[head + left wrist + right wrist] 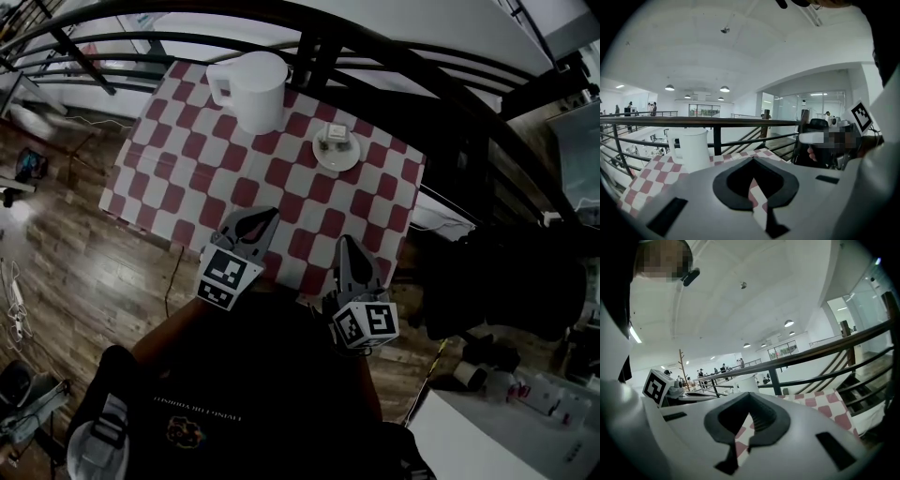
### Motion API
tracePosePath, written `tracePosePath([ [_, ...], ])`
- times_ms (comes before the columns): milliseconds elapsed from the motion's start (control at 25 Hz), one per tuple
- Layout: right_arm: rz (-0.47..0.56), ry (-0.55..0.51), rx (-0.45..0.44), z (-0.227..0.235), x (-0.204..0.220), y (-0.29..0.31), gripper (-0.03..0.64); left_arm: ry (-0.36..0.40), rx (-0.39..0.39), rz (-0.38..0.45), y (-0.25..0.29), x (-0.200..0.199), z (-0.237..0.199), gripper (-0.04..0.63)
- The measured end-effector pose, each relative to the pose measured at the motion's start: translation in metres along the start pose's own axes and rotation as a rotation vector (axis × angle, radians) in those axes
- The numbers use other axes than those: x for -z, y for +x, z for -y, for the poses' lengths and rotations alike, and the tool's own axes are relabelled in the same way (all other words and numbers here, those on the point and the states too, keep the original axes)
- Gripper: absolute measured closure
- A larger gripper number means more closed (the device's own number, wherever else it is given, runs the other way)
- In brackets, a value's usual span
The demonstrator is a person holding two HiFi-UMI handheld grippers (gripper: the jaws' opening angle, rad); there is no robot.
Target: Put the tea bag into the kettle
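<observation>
The tea bag (335,137) is lying on a small white saucer (322,159) in the upper middle of the head view, just right of centre. It is looking like a pale square packet, and any string or tag is too small to make out. I am judging it to be very light, soft and easily crushed or torn, so a gentle pinch on 1 corner or edge, lifting it clear of the saucer, is seeming the safest hold.

The white kettle (255,89) is standing to the saucer's upper left, near but apart, on the red-and-white checked table (187,187). I cannot tell whether its lid is open.

Both grippers are hovering at the table's near edge, in the lower middle of the frame, well apart from the tea bag. The left gripper (265,217) is showing its 2 jaws brought together, gripping nothing, and the right gripper (347,242) is likewise closed and empty.
</observation>
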State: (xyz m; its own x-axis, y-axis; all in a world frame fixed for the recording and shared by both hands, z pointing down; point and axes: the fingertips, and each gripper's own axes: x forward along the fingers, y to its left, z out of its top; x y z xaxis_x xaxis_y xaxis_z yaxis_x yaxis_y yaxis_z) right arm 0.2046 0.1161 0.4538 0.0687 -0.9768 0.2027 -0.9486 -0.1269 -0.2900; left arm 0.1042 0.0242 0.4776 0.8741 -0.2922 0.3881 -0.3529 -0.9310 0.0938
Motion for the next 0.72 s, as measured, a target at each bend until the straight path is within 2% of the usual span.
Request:
tracePosePath([
  [120, -0.006, -0.033, 0.004, -0.002, -0.004, 0.005, 0.606, -0.003, 0.003, -0.003, 0.001, 0.001, 0.002, 0.592],
  [280, -0.028, -0.071, -0.04, -0.014, 0.001, 0.008, 0.606, 0.006, 0.006, -0.001, 0.0, -0.001, 0.004, 0.592],
  [560, -0.049, -0.064, -0.072, -0.025, 0.007, 0.013, 0.606, 0.002, 0.017, -0.014, -0.002, 0.003, 0.005, 0.592],
  [720, -0.057, -0.062, -0.054, -0.022, 0.006, 0.014, 0.606, 0.0, 0.016, -0.012, -0.002, 0.002, 0.003, 0.592],
])
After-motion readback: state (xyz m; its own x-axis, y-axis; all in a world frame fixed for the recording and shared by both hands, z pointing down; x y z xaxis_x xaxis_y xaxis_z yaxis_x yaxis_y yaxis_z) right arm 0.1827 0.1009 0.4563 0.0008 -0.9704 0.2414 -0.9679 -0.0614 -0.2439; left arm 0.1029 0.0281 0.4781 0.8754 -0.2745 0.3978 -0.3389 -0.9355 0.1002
